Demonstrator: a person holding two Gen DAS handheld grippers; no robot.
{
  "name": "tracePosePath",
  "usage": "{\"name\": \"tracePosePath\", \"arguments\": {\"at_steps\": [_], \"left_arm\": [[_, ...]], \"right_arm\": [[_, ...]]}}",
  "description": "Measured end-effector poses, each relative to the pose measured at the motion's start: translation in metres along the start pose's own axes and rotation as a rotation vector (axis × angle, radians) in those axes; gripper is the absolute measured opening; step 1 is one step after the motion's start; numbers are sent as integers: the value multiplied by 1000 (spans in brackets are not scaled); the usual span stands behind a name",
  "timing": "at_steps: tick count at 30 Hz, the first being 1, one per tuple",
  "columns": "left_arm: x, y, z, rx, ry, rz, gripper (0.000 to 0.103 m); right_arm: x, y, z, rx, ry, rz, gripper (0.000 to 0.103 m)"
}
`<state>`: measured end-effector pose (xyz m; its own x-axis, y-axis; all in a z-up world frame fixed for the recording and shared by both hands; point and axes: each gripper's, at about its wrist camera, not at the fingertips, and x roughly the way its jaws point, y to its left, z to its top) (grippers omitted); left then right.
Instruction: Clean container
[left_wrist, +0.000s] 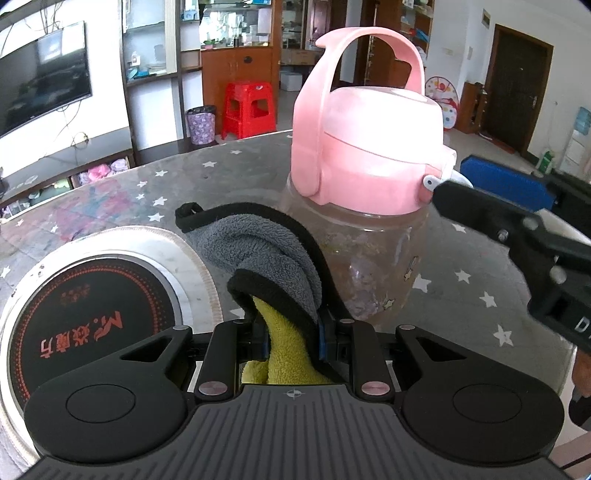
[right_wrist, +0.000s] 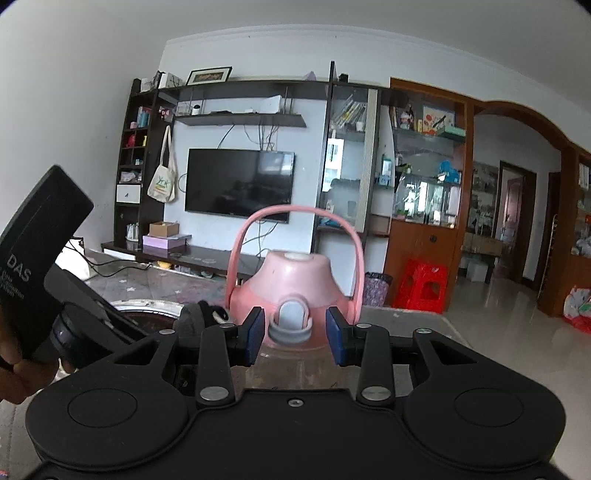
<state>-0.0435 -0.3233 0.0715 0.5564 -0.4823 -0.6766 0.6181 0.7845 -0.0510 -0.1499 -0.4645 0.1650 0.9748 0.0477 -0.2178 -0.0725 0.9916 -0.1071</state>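
A clear bottle (left_wrist: 369, 266) with a pink lid (left_wrist: 373, 147) and pink carry handle stands on the star-patterned table. My left gripper (left_wrist: 291, 332) is shut on a grey and yellow cloth (left_wrist: 273, 258), which lies against the bottle's left side. My right gripper (right_wrist: 295, 336) is open, its blue pads either side of the lid's grey spout (right_wrist: 291, 317); the pink lid (right_wrist: 291, 284) fills the middle of that view. The right gripper also shows in the left wrist view (left_wrist: 454, 184), at the lid's right edge.
A round induction hob (left_wrist: 92, 317) is set into the table (left_wrist: 480, 288) at the left. A red stool (left_wrist: 251, 107) and a patterned bin (left_wrist: 201, 123) stand on the floor beyond. A TV and shelving line the far wall.
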Motion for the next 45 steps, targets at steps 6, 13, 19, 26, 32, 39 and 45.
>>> {"name": "tracePosePath", "arguments": {"at_steps": [6, 13, 19, 26, 32, 39, 45], "left_arm": [[3, 0, 2, 7, 8, 0, 22], [6, -1, 2, 15, 17, -1, 22], [0, -2, 8, 30, 4, -5, 22], [-13, 0, 22, 49, -34, 9, 22], [0, -8, 14, 53, -5, -13, 22], [9, -19, 9, 59, 11, -35, 22], [18, -17, 2, 49, 31, -41, 22]], "right_arm": [[3, 1, -6, 11, 8, -2, 37], [-8, 1, -2, 9, 9, 7, 28], [-23, -7, -12, -3, 12, 18, 28], [-24, -8, -19, -13, 10, 23, 28], [-37, -11, -26, -13, 8, 25, 28], [-43, -18, -33, -17, 13, 13, 29], [-2, -23, -8, -16, 16, 4, 29]]}}
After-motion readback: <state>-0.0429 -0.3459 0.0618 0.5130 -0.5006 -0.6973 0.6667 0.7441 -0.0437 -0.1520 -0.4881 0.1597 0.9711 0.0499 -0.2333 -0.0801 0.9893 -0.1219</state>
